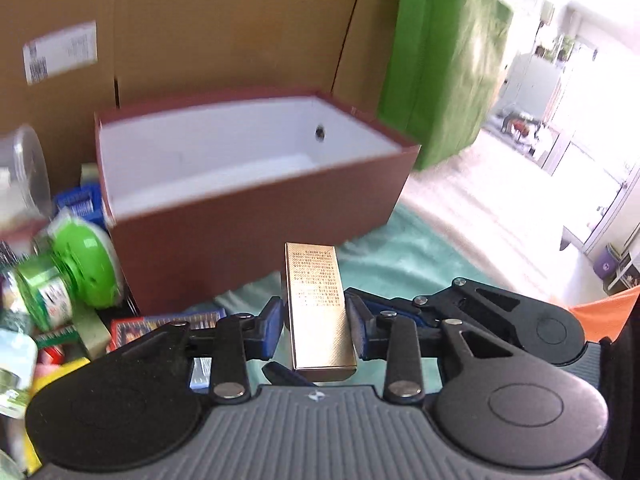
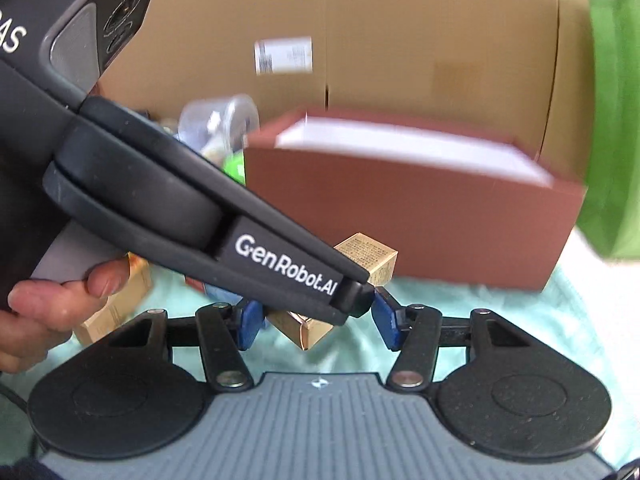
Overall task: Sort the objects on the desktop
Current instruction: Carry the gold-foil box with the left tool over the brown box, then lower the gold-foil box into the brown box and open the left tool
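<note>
A tall cardboard wall (image 1: 224, 28) bearing a white shipping label (image 1: 60, 56) closes off the rear of the scene. To its right hangs a green cloth (image 1: 448, 64); beyond that, hard daylight washes out a pale floor (image 1: 500, 208) and white cabinets (image 1: 536, 72). A mint-green cloth (image 1: 416, 264) spreads below the cardboard.

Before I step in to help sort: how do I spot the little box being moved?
Find the brown open box with white walls. In front of it, the left gripper clamps a slim gold box. Unlike the colourful clutter left, it is metallic gold with fine print.
</note>
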{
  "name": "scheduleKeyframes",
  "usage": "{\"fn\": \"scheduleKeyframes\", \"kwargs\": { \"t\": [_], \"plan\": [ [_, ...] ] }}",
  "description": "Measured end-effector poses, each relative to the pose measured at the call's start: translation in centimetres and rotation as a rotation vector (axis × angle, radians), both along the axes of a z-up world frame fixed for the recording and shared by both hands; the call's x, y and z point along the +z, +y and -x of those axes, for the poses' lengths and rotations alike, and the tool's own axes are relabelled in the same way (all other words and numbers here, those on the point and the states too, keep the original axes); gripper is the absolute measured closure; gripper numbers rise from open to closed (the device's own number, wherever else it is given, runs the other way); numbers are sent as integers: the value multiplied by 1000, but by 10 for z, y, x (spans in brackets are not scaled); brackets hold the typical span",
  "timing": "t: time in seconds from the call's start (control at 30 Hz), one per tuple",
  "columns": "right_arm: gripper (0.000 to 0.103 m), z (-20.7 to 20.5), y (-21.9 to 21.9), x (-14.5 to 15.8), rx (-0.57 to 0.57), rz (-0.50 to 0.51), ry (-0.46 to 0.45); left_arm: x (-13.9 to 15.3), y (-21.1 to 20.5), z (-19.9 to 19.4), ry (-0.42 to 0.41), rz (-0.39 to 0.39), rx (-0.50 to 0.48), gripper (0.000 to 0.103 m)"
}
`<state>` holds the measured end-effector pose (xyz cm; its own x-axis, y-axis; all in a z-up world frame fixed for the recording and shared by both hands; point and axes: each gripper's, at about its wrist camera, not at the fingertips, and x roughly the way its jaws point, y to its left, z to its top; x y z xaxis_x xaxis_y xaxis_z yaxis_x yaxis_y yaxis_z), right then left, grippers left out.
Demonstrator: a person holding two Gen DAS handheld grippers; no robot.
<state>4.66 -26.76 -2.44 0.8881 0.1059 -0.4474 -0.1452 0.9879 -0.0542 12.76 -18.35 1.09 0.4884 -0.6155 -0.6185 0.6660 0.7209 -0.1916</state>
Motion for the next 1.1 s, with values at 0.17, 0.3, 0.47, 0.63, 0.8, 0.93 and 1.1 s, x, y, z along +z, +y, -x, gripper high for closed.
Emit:
{"fn": "scheduleKeyframes", "kwargs": {
  "t": [0.17, 0.3, 0.47, 0.63, 0.8, 0.93, 1.1],
  "plan": [
    [47, -3, 4, 36, 44, 52, -128, 41, 7, -7, -108, 38, 41, 66],
    [47, -35, 4, 49, 78, 59, -149, 51, 8, -38, -112, 41, 88, 66],
    [47, -83, -2, 46, 105, 32, -98, 41, 6, -81, -68, 24, 132, 67],
    [47, -114, -10, 36, 115, -9, -29, 27, 3, -108, -12, 14, 147, 67],
    [46, -130, -20, 30, 109, -80, 13, 18, -2, -121, -15, -6, 147, 67],
    [44, -133, -28, 26, 98, -96, 16, 16, 0, -123, -26, 18, 128, 41],
    [24, -136, -46, 24, 59, -144, -11, 18, 13, -111, -66, 107, 149, 16]
  ]
}}
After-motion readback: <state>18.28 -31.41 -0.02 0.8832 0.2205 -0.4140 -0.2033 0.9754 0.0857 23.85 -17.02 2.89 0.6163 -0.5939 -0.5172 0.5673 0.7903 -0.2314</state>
